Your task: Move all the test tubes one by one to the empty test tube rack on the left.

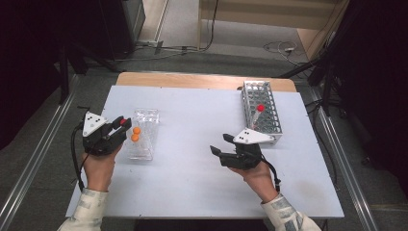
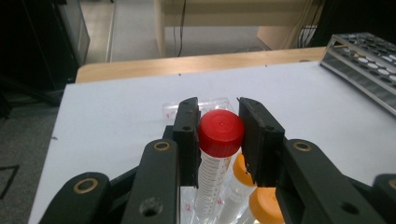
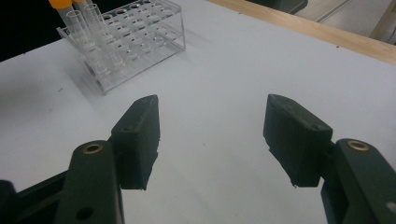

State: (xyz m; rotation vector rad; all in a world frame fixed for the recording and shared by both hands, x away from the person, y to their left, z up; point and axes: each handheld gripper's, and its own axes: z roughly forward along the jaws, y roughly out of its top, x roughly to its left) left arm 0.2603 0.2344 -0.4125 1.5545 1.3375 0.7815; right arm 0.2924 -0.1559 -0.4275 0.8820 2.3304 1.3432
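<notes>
left gripper (image 2: 218,140): clenched on the red-capped tube (image 2: 219,140); both black pads press the sides of the cap, one on each side. in the high view this gripper (image 1: 120,126) sits at the left of the table, just beside the clear rack.
red-capped tube: upright between the jaws, graduated clear body hanging below the cap, red cap (image 1: 123,121) level with the pad tips. its lower end is hidden behind the gripper frame, so cannot tell whether it is seated in a rack hole.
clear rack (image 1: 143,132): transparent plastic, on the left half of the table, directly under and ahead of the left gripper.
orange-capped tubes (image 1: 135,134): two, standing in the clear rack, just beside the held tube; seen close behind it in the left gripper view (image 2: 261,200).
right gripper (image 3: 212,140): released, jaws standing wide apart with bare table between them; nothing held. in the high view (image 1: 217,145) it rests low at the right-centre of the table, jaws pointing toward the clear rack.
metal rack (image 1: 262,113): wire grid, far right of the table, well apart from the clear rack.
second red-capped tube (image 1: 259,109): standing tilted in the metal rack.
table (image 1: 192,168): pale blue-white top, wooden edge at the far side.
</notes>
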